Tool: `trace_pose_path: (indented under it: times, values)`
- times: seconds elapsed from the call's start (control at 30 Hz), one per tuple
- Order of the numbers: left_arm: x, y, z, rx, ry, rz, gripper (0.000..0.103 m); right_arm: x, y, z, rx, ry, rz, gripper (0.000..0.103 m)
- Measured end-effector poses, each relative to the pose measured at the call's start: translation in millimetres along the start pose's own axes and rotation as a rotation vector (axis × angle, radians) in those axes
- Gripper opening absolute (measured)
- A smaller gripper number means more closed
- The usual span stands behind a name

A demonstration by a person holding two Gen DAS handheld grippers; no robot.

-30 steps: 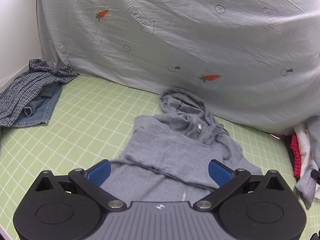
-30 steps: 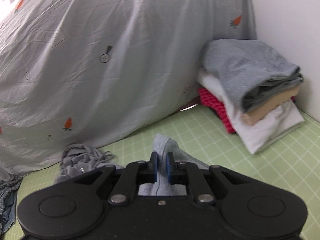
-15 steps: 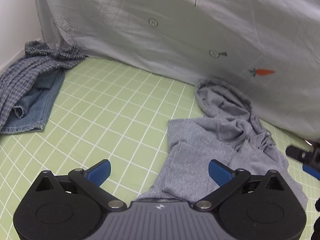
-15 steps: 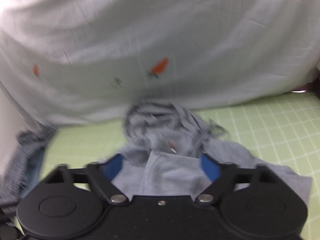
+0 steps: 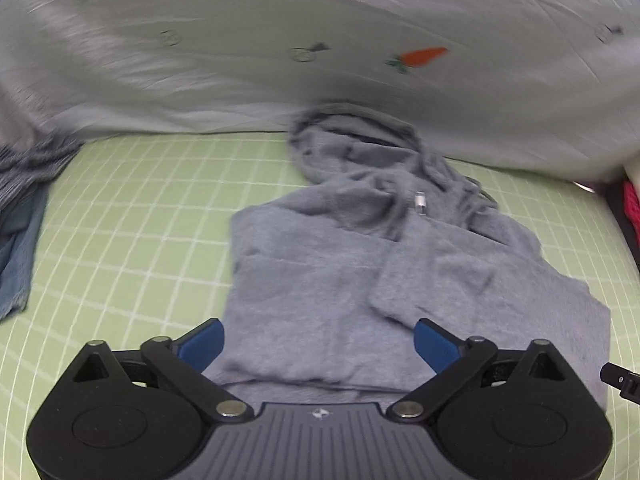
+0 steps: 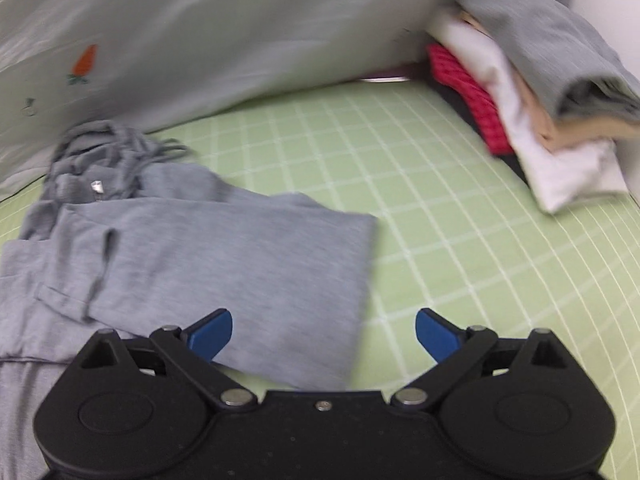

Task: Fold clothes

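Both claws wide above the hoodie (image 5: pixel 320 280).
It lies mid-mat (image 5: pixel 132 208). The left claw (image 5: pixel 318 344) has just narrowed slightly, the right claw (image 6: pixel 324 334) has just opened; neither grips cloth.

Grey hoodie (image 5: pixel 320 280): soft knit cloth, matt, faintly fuzzy; small shiny metal zip pull (image 5: pixel 419 203). Green gridded mat (image 5: pixel 132 216): smooth, matt. Backdrop sheet (image 5: pixel 280 32): thin woven cloth, creased. Left claw (image 5: pixel 318 344): matt black plastic body, ribbed grey panel, blue rubbery pads (image 5: pixel 204 342), bright metal pivots. Far-right folded stack (image 6: pixel 532 92): mixed soft cloth.
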State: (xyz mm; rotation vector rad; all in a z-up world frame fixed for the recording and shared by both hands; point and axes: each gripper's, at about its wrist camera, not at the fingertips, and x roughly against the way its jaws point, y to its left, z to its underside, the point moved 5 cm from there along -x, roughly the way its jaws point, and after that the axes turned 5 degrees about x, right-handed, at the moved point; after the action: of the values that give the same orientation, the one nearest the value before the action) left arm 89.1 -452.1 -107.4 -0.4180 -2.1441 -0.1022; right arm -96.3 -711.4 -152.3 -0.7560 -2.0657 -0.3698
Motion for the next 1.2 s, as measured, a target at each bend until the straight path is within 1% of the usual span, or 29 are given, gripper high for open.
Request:
trace_pose_path:
  times: [0.07,0.13,0.23,0.27,0.37,0.4,0.43,0.5,0.53,0.57,0.6,0.73,0.9,0.97,1.07,1.2]
  values:
    - [-9.4,-15.4,-3.8,-0.032,0.011,0.021,0.091,-6.2,-11.7,5.1,-0.025,0.022,0.019,0.099]
    - [-23.5,-27.4,-7.7,-0.050,0.035,0.042,0.077,-12.6,-19.0,7.4,-0.039,0.040,0.028,0.099]
    - [-47.2,-40.2,-13.1,-0.066,0.082,0.050,0.068,-22.3,-26.1,7.7,-0.057,0.063,0.035,0.099]
    - [-54.5,-43.4,-14.6,-0.069,0.095,0.047,0.067,-25.4,-26.7,6.8,-0.063,0.070,0.033,0.099]
    - [-70.8,-46.5,-16.3,-0.051,0.125,0.052,0.060,-31.1,-25.9,4.2,-0.060,0.082,0.029,0.099]
    - [-75.4,-47.2,-16.7,-0.044,0.135,0.056,0.053,-32.3,-25.3,3.5,-0.054,0.084,0.029,0.099]
    - [-79.0,-47.8,-16.8,-0.039,0.144,0.060,0.042,-34.0,-24.5,3.4,-0.046,0.089,0.027,0.099]
    - [-81.8,-48.2,-17.1,-0.030,0.149,0.052,0.036,-37.8,-22.9,3.5,-0.030,0.100,0.022,0.099]
    - [-82.7,-48.2,-17.2,-0.026,0.150,0.046,0.031,-39.6,-22.3,3.7,-0.025,0.106,0.016,0.099]
    - [-81.5,-48.0,-17.4,-0.023,0.147,0.052,0.028,-40.5,-22.0,3.6,-0.024,0.108,0.009,0.099]
    - [-79.0,-47.7,-17.6,-0.019,0.141,0.065,0.021,-41.2,-21.9,3.4,-0.025,0.109,0.002,0.099]
    - [-57.7,-49.8,-19.1,-0.015,0.092,0.115,0.015,-38.6,-23.2,3.1,-0.037,0.103,0.002,0.099]
    - [-17.7,-50.9,-24.1,0.008,0.011,0.155,0.014,-29.1,-26.6,8.1,-0.051,0.092,0.019,0.099]
    - [-1.6,-49.7,-26.0,0.016,-0.018,0.161,0.014,-25.5,-26.0,11.1,-0.053,0.090,0.022,0.099]
    - [20.5,-42.2,-29.6,0.057,-0.053,0.184,0.013,-20.9,-21.5,15.2,-0.042,0.087,0.016,0.099]
    - [43.4,-23.6,-38.9,0.145,-0.096,0.219,0.013,-13.4,-6.4,17.0,0.000,0.070,-0.012,0.099]
